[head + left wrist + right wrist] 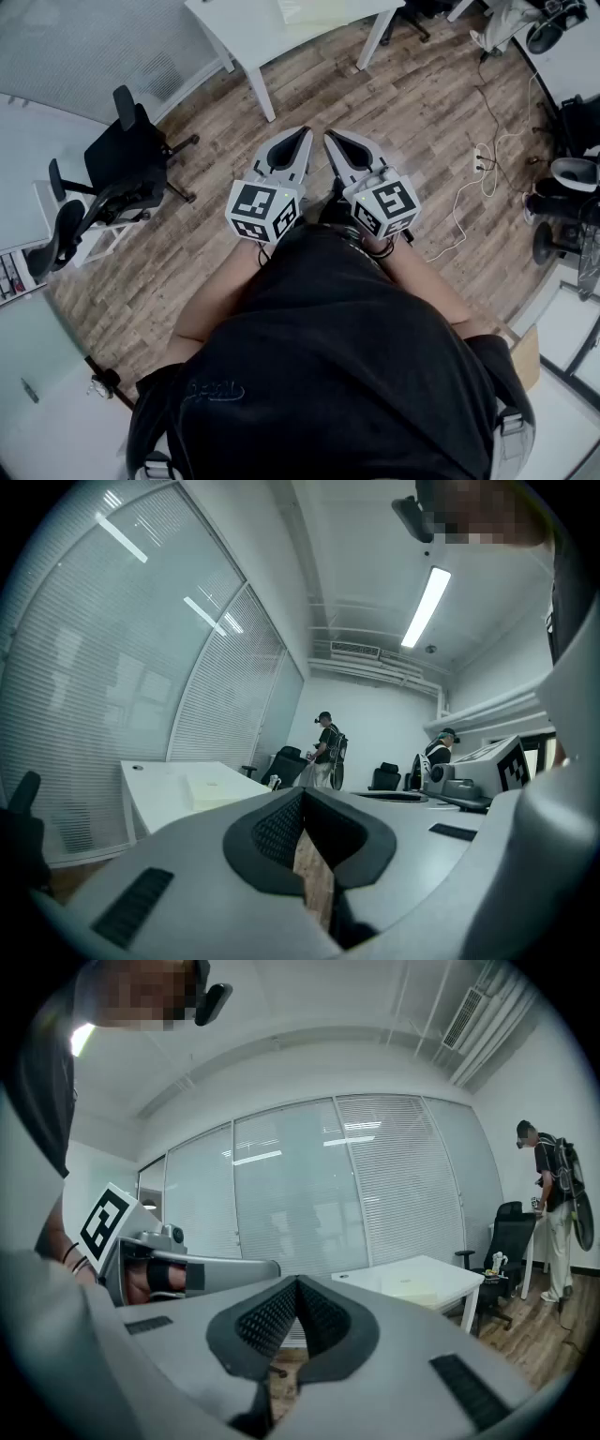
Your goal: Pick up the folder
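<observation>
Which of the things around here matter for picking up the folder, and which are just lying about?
For the job:
- left gripper and right gripper, both shut and empty
- pale flat folder, as it seems, lying on the white table

Just about:
- black office chair
- white cable on the floor
- person standing at the back

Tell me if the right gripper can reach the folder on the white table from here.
Probably not yet: the right gripper is shut, and the folder lies on the table well ahead across the wood floor. Nothing blocks the way.
</observation>
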